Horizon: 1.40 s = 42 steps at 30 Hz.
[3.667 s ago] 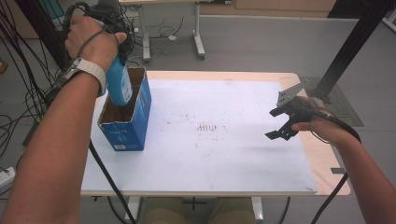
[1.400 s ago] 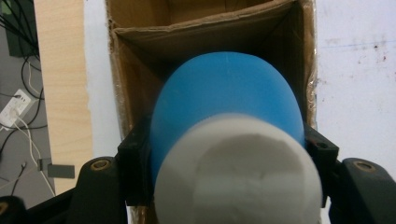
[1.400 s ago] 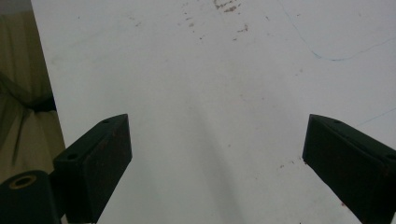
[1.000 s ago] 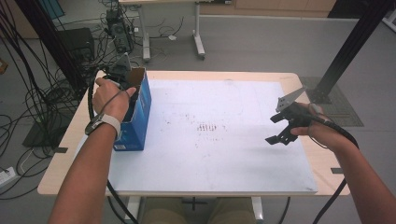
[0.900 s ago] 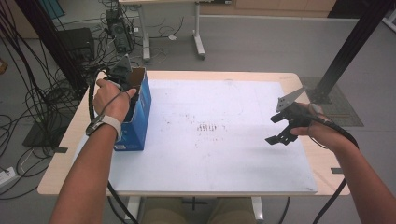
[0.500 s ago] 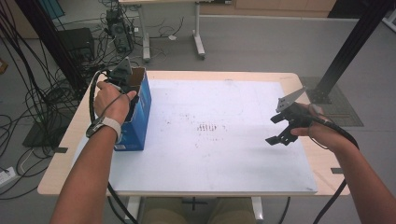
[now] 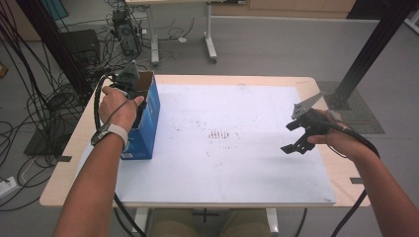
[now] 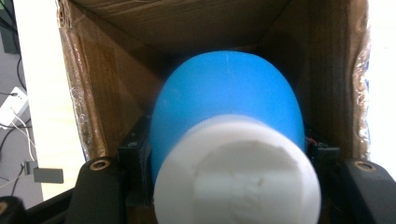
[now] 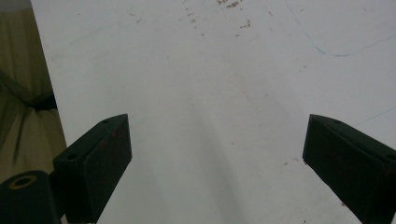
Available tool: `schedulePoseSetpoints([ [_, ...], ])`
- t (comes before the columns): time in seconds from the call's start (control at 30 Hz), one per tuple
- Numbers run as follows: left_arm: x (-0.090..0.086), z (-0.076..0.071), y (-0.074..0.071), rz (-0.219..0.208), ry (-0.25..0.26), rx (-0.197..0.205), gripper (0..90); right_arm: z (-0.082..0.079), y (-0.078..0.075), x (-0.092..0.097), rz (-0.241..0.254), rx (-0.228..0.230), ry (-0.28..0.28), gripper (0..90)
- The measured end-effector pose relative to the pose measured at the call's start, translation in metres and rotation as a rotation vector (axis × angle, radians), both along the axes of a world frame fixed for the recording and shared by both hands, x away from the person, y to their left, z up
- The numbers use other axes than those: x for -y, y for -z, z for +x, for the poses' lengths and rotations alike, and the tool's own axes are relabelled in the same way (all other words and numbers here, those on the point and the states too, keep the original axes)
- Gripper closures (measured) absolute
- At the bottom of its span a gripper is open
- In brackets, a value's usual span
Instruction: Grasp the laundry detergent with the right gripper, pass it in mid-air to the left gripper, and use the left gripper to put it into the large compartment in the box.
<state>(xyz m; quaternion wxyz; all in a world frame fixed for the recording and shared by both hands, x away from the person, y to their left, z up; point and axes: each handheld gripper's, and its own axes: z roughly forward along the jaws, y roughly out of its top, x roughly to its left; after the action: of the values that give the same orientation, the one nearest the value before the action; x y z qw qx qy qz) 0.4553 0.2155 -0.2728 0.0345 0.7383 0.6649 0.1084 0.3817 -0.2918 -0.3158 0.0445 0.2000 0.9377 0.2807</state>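
Observation:
A blue bottle [image 8: 224, 98] with a white cap [image 8: 238, 177] points down into an open blue cardboard box [image 7: 149, 123] at the table's left. My left gripper [image 8: 224, 144] is shut on the bottle's sides, inside the box's brown walls [image 8: 98, 93]. In the high view the left gripper [image 7: 131, 84] sits at the box's mouth, its jaws hidden by the hand and the box. My right gripper [image 7: 298, 134] hovers open over the right side of the white mat [image 7: 222, 168]. The right gripper [image 9: 217, 154] has nothing between its jaws.
The box stands on the wooden table [image 7: 237, 80] at the mat's left edge. Brown specks [image 7: 217, 134] mark the mat's middle. Cables [image 7: 29, 113] lie on the floor at the left, and a black post [image 7: 370, 44] rises at the far right.
My left hand has lowered the blue bottle from above the box down into it, then held still over the last second. The right gripper has stayed in place.

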Motion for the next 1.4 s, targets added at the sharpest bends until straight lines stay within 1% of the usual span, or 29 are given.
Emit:
schedulePoseSetpoints([
  [0.37,-0.0005,0.0003,0.0004,-0.002,-0.001,0.002,36.9,0.0002,-0.0001,-0.0013,-0.004,-0.003,-0.002,8.2],
  [0.8,-0.0002,0.0005,-0.0001,0.0,-0.001,-0.007,36.9,0.0002,-0.0008,-0.0015,-0.006,-0.003,-0.002,8.2],
  [1.4,0.0005,0.0004,0.0001,0.002,0.0,-0.009,36.9,-0.0005,-0.0014,-0.0013,-0.007,0.001,-0.006,8.1],
])
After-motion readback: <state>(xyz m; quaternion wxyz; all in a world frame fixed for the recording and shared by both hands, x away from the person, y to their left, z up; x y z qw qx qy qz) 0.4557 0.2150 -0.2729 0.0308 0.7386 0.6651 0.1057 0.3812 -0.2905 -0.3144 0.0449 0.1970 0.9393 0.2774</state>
